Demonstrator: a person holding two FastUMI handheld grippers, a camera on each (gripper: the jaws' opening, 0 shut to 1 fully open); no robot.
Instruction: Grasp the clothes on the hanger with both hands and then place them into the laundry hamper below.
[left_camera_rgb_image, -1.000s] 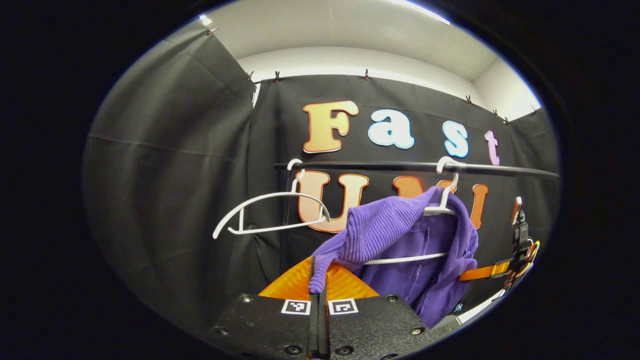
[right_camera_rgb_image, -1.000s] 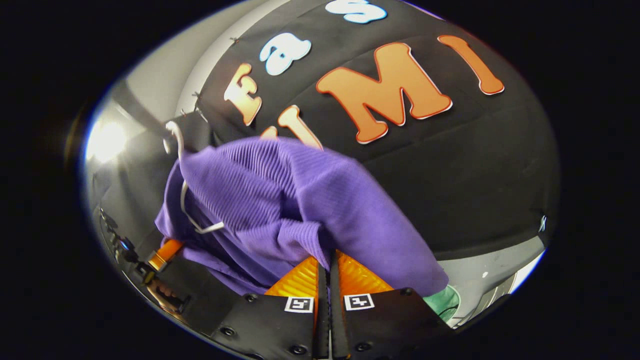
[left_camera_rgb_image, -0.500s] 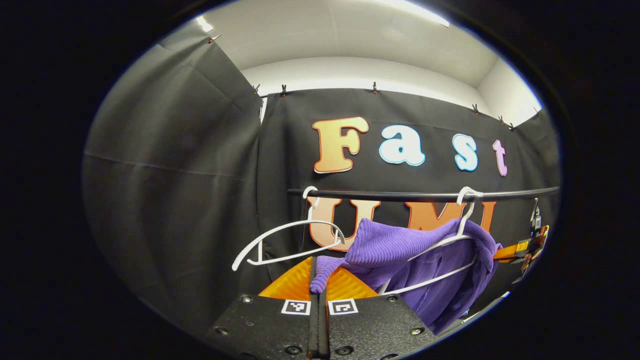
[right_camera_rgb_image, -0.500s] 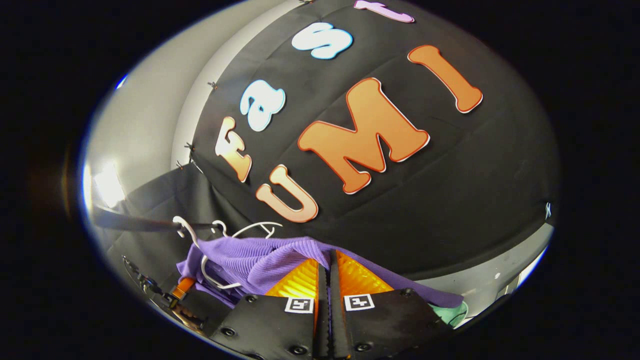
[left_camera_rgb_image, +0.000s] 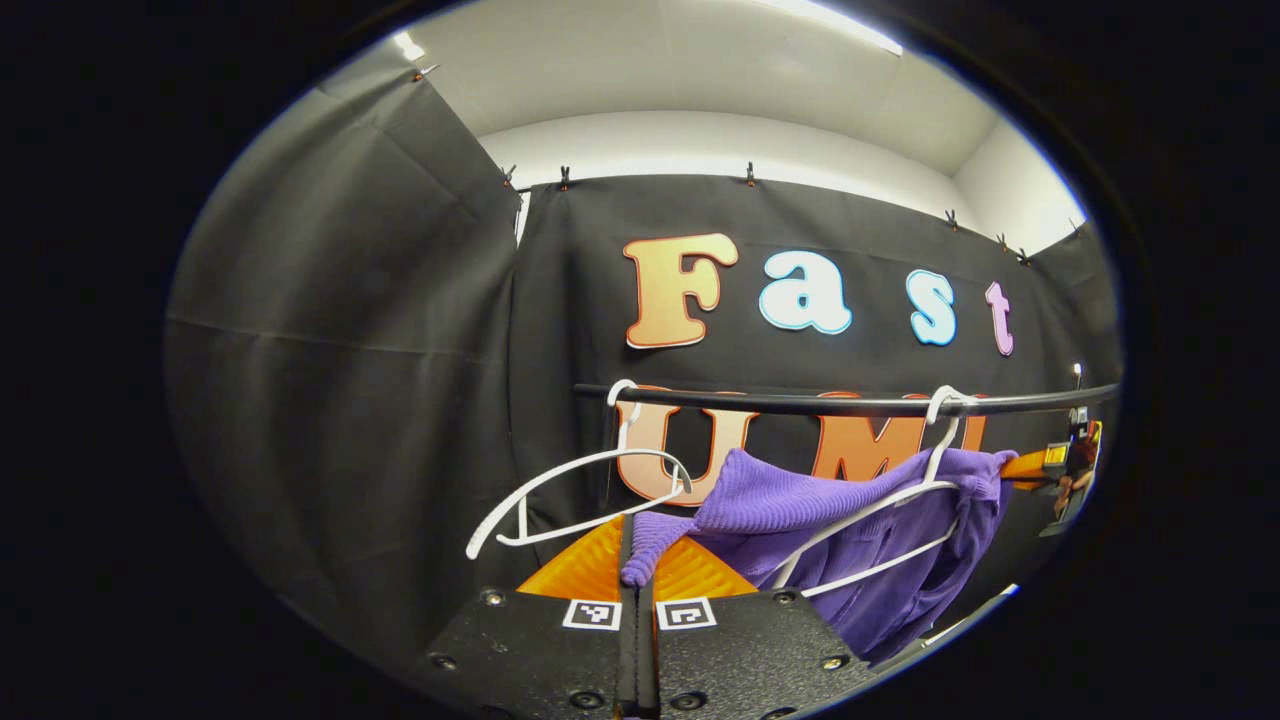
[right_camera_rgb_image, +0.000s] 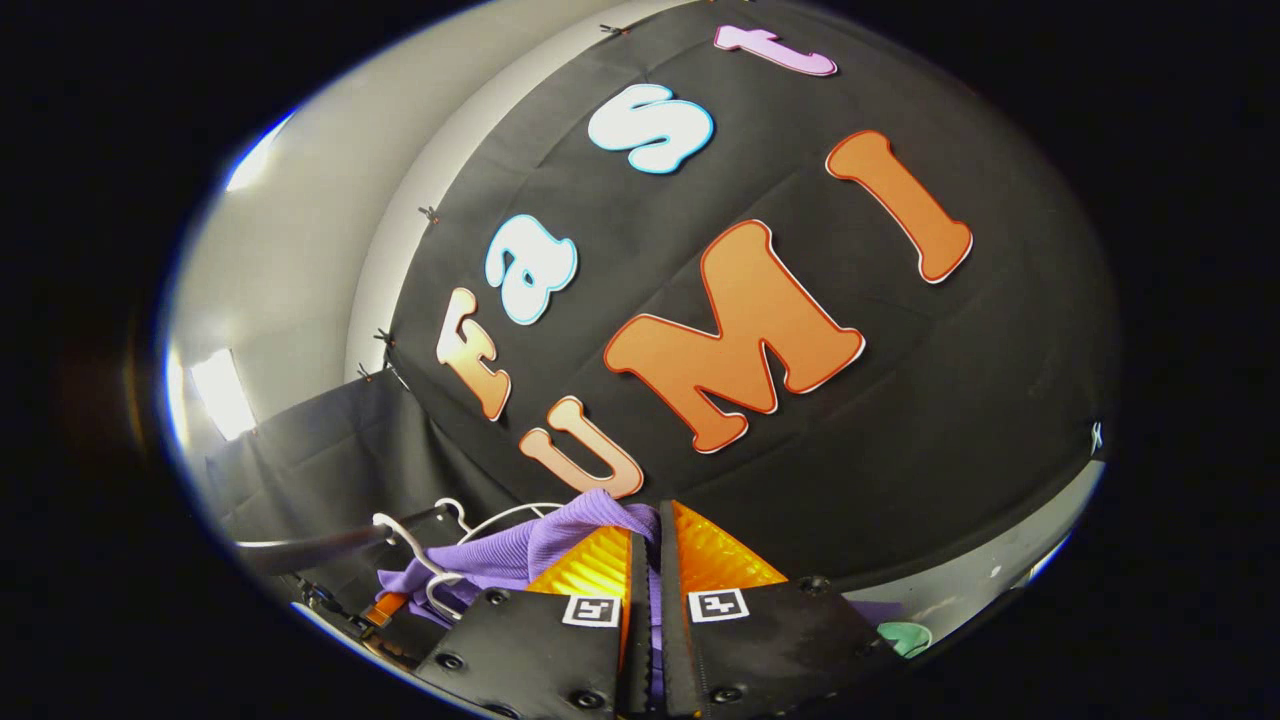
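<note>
While the purple sweater (left_camera_rgb_image: 800, 500) hangs half-draped on a white hanger (left_camera_rgb_image: 880, 500) at the rail (left_camera_rgb_image: 800, 403), the left gripper (left_camera_rgb_image: 640, 560) and right gripper (right_camera_rgb_image: 648, 560) each pinch a fold — soft, light knit that is best held by bunched cloth.
</note>
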